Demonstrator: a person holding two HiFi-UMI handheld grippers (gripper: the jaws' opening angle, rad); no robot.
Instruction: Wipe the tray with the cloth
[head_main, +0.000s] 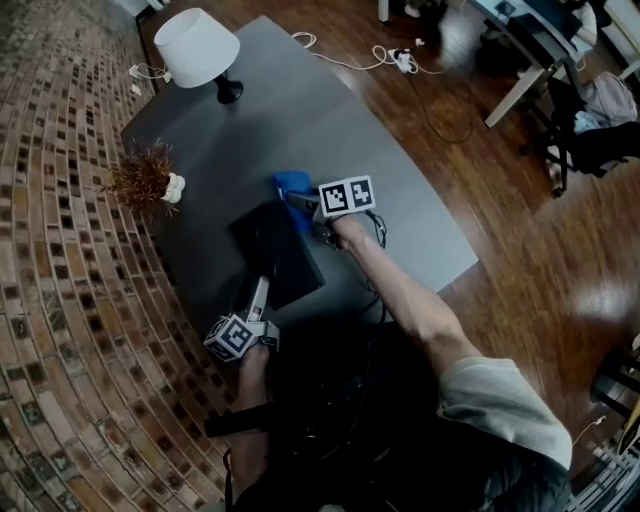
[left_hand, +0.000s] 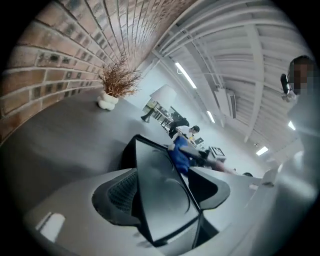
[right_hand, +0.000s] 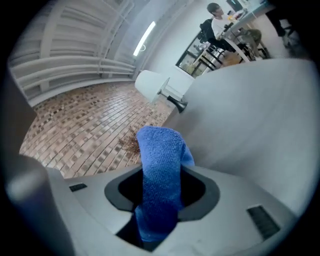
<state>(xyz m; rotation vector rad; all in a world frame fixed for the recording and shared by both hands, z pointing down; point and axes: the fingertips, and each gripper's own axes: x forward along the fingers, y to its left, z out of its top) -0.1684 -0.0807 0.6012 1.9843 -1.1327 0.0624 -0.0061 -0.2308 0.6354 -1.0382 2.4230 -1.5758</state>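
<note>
Left gripper (head_main: 259, 290): nearest the person, its jaws are clamped on the near edge of the tray (head_main: 277, 248). The hold takes only a thin rim, so a hard push from the far side could lever the tray out of the pads.
Tray: dark and flat, it sits on the grey table (head_main: 405, 205) with its near edge held. I cannot tell whether it lies fully flat or has that edge raised. If it is tipped, a wiping stroke could make it pivot or clap down on the table.
Right gripper (head_main: 303, 204): its jaws pinch the blue cloth (right_hand: 159, 172) in the middle, and a folded length stands up past the fingertips. Pressing too low would drag hard jaw tips across the tray instead of the fabric.
Cloth: it is at the tray's far end, over or just beside the far corner. Whether it touches the surface is unclear. A bunched fold wipes only a narrow strip, so parts of the tray may be missed. A snag on the rim could pull the cloth out of the pinch.
Plant (head_main: 143, 177): a dried sprig in a small white pot stands near the tray's far left side. A tray that skids that way could knock it over.
Lamp (head_main: 197, 46): it stands well apart at the far end of the table and is at little risk.
</note>
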